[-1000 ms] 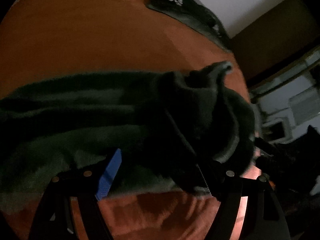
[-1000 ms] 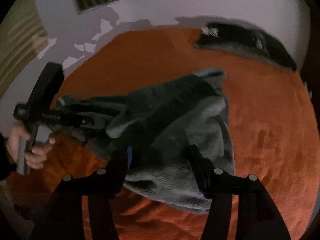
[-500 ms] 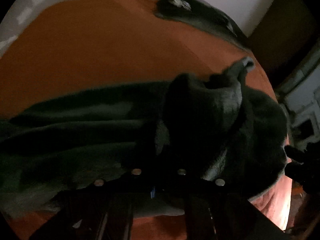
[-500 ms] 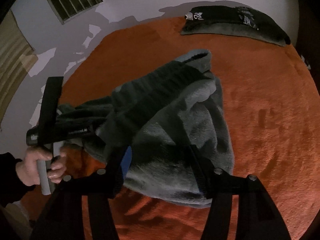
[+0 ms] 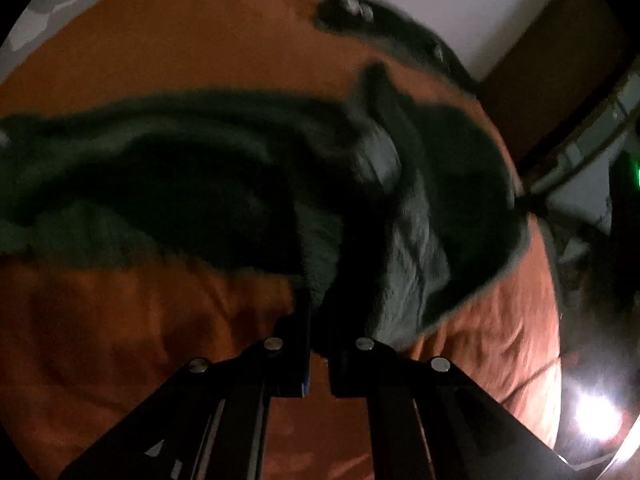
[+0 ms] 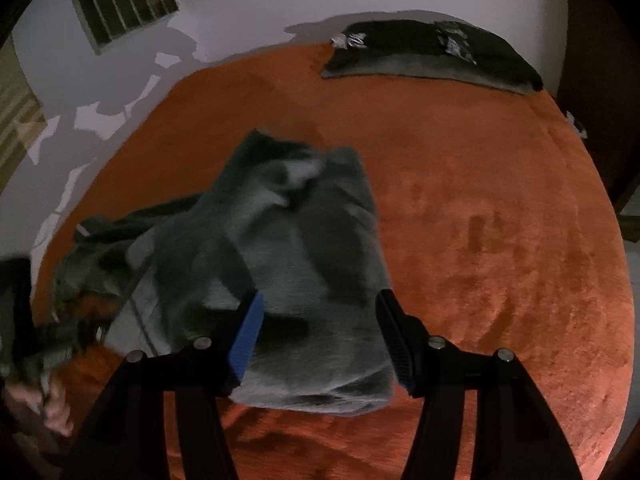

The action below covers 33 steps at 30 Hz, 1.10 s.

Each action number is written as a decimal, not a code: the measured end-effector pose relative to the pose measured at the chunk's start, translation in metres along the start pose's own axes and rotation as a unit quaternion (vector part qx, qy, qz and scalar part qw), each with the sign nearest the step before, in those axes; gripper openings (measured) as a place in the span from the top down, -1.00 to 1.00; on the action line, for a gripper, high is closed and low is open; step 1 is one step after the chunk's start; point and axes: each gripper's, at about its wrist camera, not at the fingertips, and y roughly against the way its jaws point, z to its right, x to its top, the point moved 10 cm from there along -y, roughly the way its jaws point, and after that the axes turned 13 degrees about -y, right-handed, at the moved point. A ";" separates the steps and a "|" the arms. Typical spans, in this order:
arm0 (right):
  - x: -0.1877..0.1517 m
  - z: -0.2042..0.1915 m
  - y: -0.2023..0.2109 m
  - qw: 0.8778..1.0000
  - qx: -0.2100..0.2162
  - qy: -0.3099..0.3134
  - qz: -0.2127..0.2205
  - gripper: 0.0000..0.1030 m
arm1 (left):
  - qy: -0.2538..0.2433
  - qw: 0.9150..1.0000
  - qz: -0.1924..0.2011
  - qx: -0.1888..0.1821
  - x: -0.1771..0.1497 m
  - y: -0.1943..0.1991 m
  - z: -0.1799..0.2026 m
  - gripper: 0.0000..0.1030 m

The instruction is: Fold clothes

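A dark grey fleece garment (image 6: 304, 264) lies bunched on the orange bedcover (image 6: 500, 240). My left gripper (image 5: 318, 340) is shut, its fingertips pinching the near edge of the garment (image 5: 400, 248), which stretches away to the left and right ahead of it. In the right wrist view that gripper (image 6: 44, 344) is a blur at the far left, with a person's hand (image 6: 52, 404) on its handle and a strip of the garment pulled toward it. My right gripper (image 6: 320, 336) stands open over the garment's near folded end, one finger on each side.
A black pillow (image 6: 432, 56) lies at the far edge of the bed by the white wall. A barred window (image 6: 120, 0) is at upper left. A brown wardrobe (image 5: 552, 60) and a bright light (image 5: 592, 416) are off the bed's right side.
The left gripper has shut on the garment's edge and swung toward the lower left, dragging fabric with it. The right gripper stayed open and shifted slightly over the garment.
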 end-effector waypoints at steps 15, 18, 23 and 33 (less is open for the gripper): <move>0.008 -0.014 -0.022 0.999 0.006 0.017 -0.029 -0.15 | 0.006 0.997 -0.058 -0.042 -0.009 -0.019 -0.025 0.23; 0.026 -0.038 -0.039 0.996 0.017 0.059 -0.063 -0.22 | -0.015 0.995 -0.066 -0.070 0.001 -0.026 -0.027 -0.01; 0.043 -0.072 -0.086 0.987 0.031 0.040 -0.150 -0.29 | -0.027 0.993 -0.073 -0.089 0.007 -0.041 -0.022 -0.01; 0.053 -0.053 -0.073 0.999 0.007 0.010 -0.042 0.80 | -0.038 0.999 0.000 -0.029 0.017 -0.008 -0.022 0.87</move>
